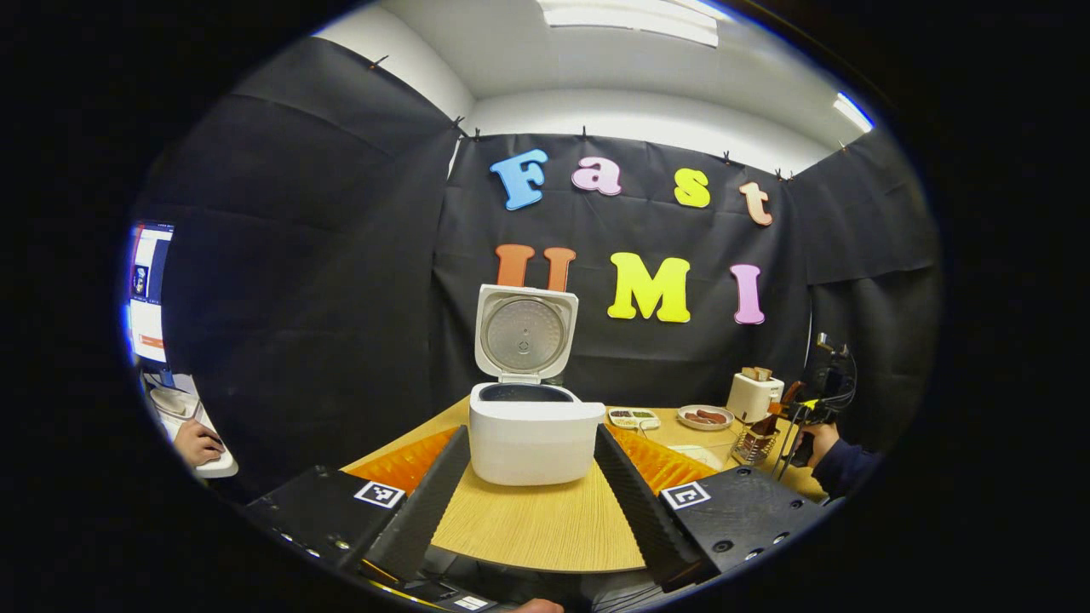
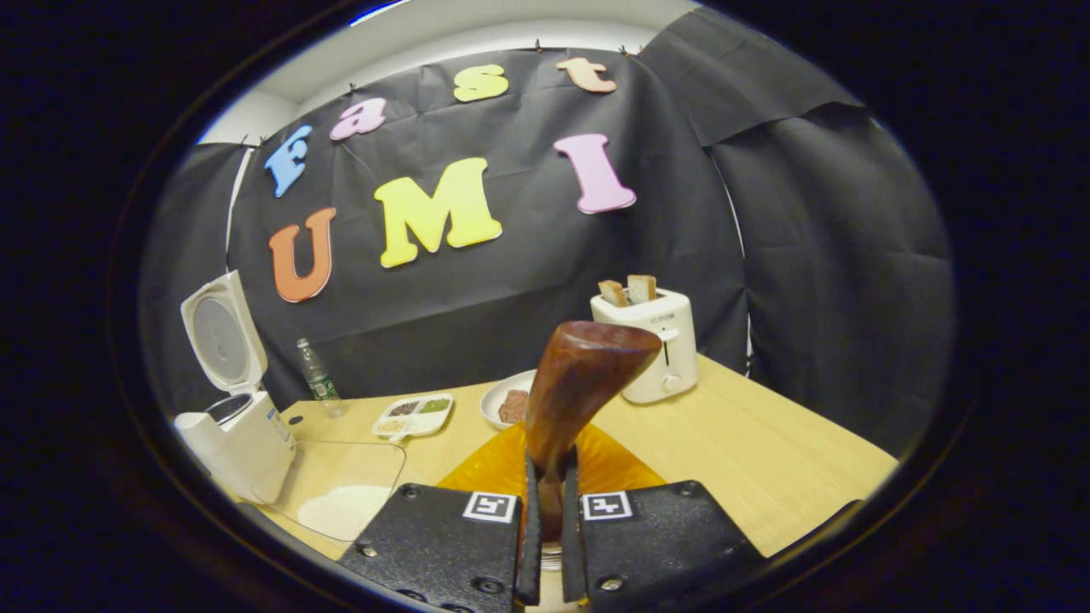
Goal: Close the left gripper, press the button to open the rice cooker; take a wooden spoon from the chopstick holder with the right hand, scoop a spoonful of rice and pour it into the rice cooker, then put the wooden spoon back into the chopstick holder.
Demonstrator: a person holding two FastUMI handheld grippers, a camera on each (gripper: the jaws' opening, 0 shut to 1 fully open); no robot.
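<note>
Gripping the wooden spoon upright, right gripper clenched on its handle, left gripper spread wide before the open rice cooker on the desk.

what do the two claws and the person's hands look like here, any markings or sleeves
Each claw is two flat black textured blocks carrying long ridged fingers. The left claw has a square black-and-white tag on each block, plus small screws along the edges. The right claw has the same tags and screws. In the left gripper view, the hand at the far right wears a dark sleeve, with thin cables above it.
</note>
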